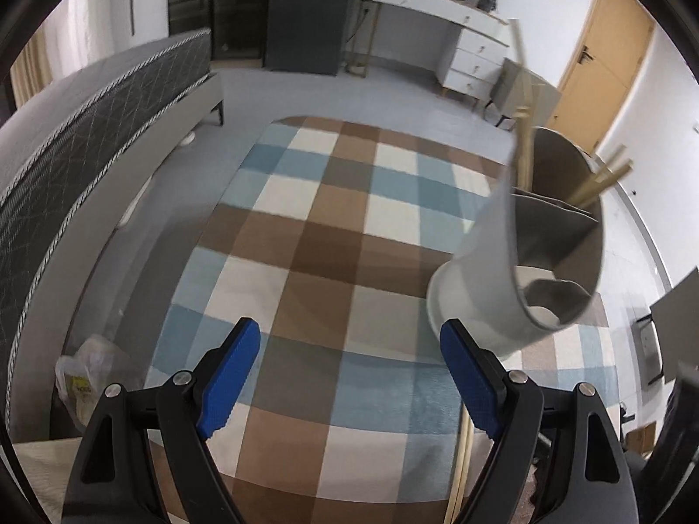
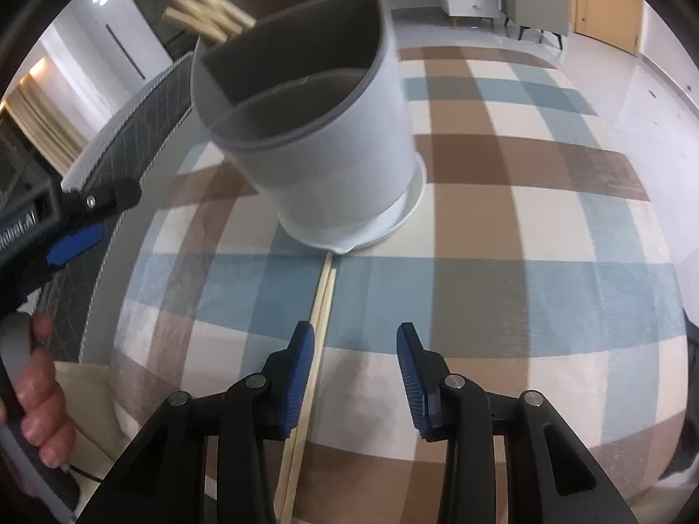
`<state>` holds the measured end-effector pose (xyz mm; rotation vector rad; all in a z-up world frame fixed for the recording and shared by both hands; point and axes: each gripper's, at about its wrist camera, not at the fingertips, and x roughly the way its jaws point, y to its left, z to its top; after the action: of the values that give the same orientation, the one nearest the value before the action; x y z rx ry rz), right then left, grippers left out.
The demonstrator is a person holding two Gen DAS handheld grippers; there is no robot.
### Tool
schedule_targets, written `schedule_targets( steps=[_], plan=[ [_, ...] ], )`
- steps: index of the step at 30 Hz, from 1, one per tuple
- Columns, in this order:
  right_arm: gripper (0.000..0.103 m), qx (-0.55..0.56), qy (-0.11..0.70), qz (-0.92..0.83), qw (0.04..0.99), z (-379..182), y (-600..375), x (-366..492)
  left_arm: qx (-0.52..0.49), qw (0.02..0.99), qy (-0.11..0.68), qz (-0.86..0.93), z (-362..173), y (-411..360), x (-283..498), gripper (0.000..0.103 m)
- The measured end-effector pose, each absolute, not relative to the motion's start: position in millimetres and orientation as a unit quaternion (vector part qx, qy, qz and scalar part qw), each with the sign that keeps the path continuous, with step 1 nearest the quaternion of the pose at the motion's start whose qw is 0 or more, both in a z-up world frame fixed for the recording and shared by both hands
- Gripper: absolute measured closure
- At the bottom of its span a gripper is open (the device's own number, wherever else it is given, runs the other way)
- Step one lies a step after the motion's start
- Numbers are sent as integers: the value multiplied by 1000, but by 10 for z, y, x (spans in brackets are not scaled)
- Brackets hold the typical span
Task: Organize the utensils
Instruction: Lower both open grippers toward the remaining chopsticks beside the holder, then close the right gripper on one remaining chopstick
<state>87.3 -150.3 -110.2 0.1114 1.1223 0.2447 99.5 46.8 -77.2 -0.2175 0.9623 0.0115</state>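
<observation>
On the plaid cloth, 6 o'clock of the holder: loose chopsticks not yet gripped.

Right gripper partly open, nothing between the pads; pair lying just outside the left pad, so not straddled. Best shifted toward 9 o'clock until both sticks sit between the pads, then lowered flat to the cloth and closed on both at once. Far tips touching the holder's base, so lift straight up before swinging. More chopsticks already standing in the rear compartment at 11 o'clock; front compartments look empty. Left gripper wide open, empty, over bare cloth, holder at its 2 o'clock; free to steady the holder if it tips.
</observation>
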Motion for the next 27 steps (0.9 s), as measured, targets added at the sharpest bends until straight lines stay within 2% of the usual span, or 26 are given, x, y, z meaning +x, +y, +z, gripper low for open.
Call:
schedule_targets(
  steps=[6,13,27],
  plan=[
    [70,16,538,125,833,-1231,-1293,902,-122,863,490,14,-872,541,1074,22],
    [88,-37,555,103,824,-1353,-1191,948,-103,869,483,24,-835,572,1091,22],
    [86,-48,529,88,843,-1375,-1135,1165,-116,855,504,37,-909,683,1122,22]
  ],
)
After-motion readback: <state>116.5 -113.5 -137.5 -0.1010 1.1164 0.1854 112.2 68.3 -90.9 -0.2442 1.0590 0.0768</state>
